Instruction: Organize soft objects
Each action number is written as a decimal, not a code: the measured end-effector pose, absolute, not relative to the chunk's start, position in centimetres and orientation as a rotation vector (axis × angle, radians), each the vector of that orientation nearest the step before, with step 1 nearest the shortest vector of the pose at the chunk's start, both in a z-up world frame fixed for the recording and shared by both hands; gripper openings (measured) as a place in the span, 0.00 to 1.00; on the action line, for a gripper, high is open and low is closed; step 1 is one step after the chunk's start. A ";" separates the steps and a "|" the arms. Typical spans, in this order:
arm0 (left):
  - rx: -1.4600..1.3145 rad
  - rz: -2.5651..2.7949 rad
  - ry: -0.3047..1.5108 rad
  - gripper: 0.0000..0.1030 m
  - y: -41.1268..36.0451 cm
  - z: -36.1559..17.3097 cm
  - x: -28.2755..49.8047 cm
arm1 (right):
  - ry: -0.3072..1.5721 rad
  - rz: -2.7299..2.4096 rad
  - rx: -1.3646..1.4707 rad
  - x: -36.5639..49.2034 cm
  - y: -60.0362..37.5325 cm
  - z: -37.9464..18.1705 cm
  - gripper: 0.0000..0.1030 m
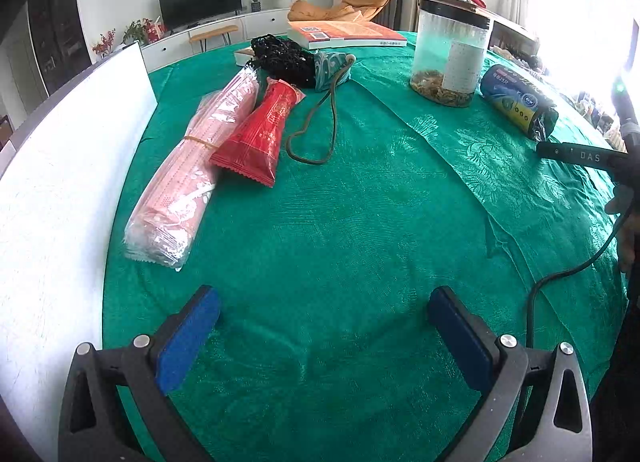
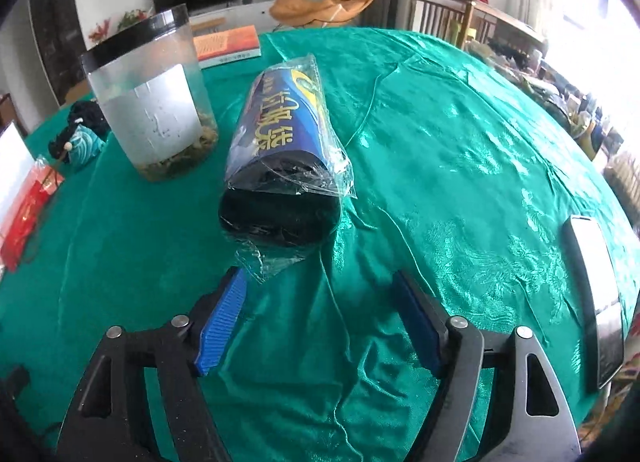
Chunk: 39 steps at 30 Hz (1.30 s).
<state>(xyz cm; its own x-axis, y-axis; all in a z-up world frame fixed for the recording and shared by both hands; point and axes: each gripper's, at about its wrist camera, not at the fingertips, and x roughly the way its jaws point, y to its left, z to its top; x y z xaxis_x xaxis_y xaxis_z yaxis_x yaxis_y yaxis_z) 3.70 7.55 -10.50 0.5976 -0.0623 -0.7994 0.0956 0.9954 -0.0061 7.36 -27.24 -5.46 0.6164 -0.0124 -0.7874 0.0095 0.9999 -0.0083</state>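
Table under green cloth. Far left: pink wrapped pack, red packet touching it. Right: clear jar, blue bag roll just beside it. Right gripper jaws apart, empty, near the roll's end. Left gripper jaws apart, empty.

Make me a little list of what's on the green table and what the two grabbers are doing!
surface: green tablecloth
left side of table: pink wrapped pack, with a red packet lying partly on it
middle back: black net bag, patterned pouch with cord, book
jar: clear jar with black lid, upright
roll: blue bag roll in clear wrap, lying on its side beside the jar
left gripper: fingers open, nothing between them
right gripper: fingers open, just short of the roll
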 end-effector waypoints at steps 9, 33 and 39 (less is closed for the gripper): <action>0.039 -0.092 0.926 1.00 7.6 -10.5 3.7 | 0.900 -0.010 0.010 7.1 -27.1 -6.3 0.82; 0.039 -0.091 0.926 1.00 7.5 -10.5 3.7 | 0.901 -0.008 0.010 7.1 -26.5 -6.6 0.84; 0.037 -0.079 0.952 1.00 7.5 -10.4 3.9 | 0.901 -0.007 0.009 7.2 -26.4 -6.7 0.84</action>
<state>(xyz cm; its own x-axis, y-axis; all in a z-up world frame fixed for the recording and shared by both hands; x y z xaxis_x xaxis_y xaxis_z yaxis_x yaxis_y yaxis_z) 3.92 7.51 -10.37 0.5777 -0.0516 -0.8146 0.0842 0.9964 -0.0034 7.16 -26.40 -6.66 0.6207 -0.0018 -0.7841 0.0096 0.9999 0.0053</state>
